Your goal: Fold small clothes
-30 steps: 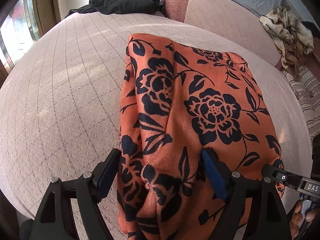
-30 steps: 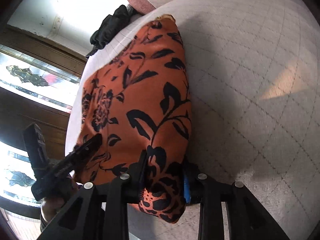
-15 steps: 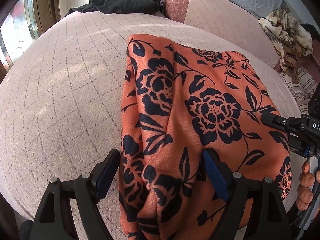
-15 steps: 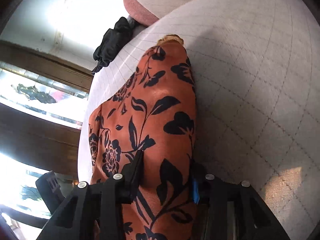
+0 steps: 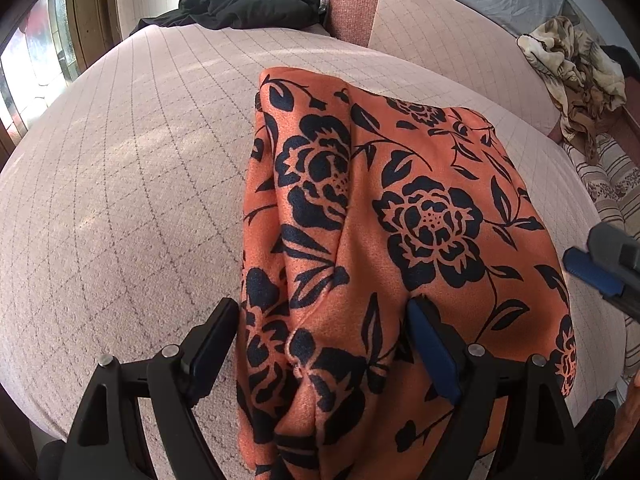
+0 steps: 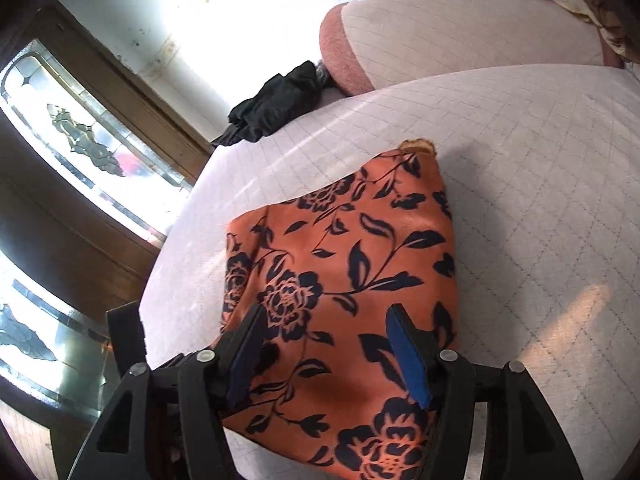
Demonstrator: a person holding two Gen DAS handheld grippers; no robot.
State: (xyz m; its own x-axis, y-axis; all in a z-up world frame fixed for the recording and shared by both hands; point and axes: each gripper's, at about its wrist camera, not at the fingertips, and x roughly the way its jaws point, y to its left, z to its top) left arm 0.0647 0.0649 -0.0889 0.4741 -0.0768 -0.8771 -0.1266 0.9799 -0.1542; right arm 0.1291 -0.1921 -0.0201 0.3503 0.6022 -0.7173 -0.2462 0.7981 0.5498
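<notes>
An orange garment with black flowers [image 5: 400, 216] lies folded on the pink quilted sofa seat [image 5: 120, 200]; it also shows in the right wrist view [image 6: 352, 264]. My left gripper [image 5: 320, 332] is open, its jaws wide apart over the garment's near left edge, where the cloth bunches between them. My right gripper [image 6: 324, 340] is open above the garment's near right part, nothing held. One of its fingers [image 5: 592, 272] shows at the right edge of the left wrist view.
A black garment [image 5: 248, 4] lies at the back of the seat by the backrest cushion [image 5: 352, 4]. A crumpled beige patterned cloth [image 5: 576, 64] sits at the far right. Wood-framed windows [image 6: 80, 148] stand to the left. The seat's front edge is close below the grippers.
My right gripper has opened and let go of the garment's right edge, which now lies flat on the seat. My left gripper stays open in place.
</notes>
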